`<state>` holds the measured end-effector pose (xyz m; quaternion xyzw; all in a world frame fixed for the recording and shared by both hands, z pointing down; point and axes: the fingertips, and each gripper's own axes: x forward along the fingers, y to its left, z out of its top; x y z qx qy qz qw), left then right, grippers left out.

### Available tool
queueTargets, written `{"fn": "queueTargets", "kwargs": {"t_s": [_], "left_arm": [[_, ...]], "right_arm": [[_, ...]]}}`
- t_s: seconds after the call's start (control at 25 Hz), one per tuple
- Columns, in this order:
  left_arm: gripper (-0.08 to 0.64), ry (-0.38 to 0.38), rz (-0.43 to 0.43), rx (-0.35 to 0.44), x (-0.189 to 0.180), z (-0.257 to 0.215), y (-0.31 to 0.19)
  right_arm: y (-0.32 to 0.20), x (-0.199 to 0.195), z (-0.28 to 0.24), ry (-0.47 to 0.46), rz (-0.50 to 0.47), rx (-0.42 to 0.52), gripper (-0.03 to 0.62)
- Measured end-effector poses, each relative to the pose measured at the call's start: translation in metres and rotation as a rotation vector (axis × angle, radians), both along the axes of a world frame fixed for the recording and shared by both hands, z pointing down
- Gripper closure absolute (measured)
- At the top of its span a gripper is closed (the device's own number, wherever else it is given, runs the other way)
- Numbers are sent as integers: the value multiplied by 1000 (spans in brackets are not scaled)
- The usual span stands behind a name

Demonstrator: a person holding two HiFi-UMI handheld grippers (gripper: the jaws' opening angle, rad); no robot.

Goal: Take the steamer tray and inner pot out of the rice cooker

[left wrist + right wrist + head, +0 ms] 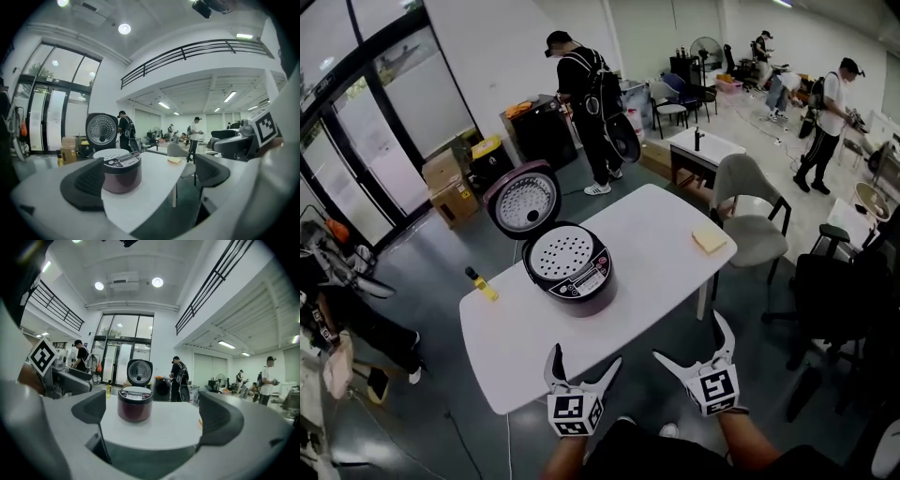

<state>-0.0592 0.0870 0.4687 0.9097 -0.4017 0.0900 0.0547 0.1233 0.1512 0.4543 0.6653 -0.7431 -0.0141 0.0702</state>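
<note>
Rice cooker (570,269) lid up, steamer tray (562,250) seated in top, ahead of both fingertip pairs, well apart. L gripper (585,361) & R gripper (692,339): fingers wide, empty.

White rounded-corner desk (656,253), dark maroon rice cooker (584,286) standing near its middle with lid swung open, small yellow bottle (482,286) upright near the left edge, flat yellow sponge (710,238) near the right corner, all well apart
</note>
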Motion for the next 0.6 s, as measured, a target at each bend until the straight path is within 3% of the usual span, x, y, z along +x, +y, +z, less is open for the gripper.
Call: {"fn": "queueTargets", "kwargs": {"t_s": [0.24, 0.44, 0.6], "left_arm": [[-32, 6, -116, -33, -26, 14, -54], [-32, 17, -157, -93, -31, 33, -108], [-32, 37, -190, -85, -38, 28, -150]], "right_arm": [[-67, -9, 7, 4, -86, -33, -2], [-137, -16, 12, 46, -145, -69, -2], [-188, -27, 11, 66, -191, -87, -2]]}}
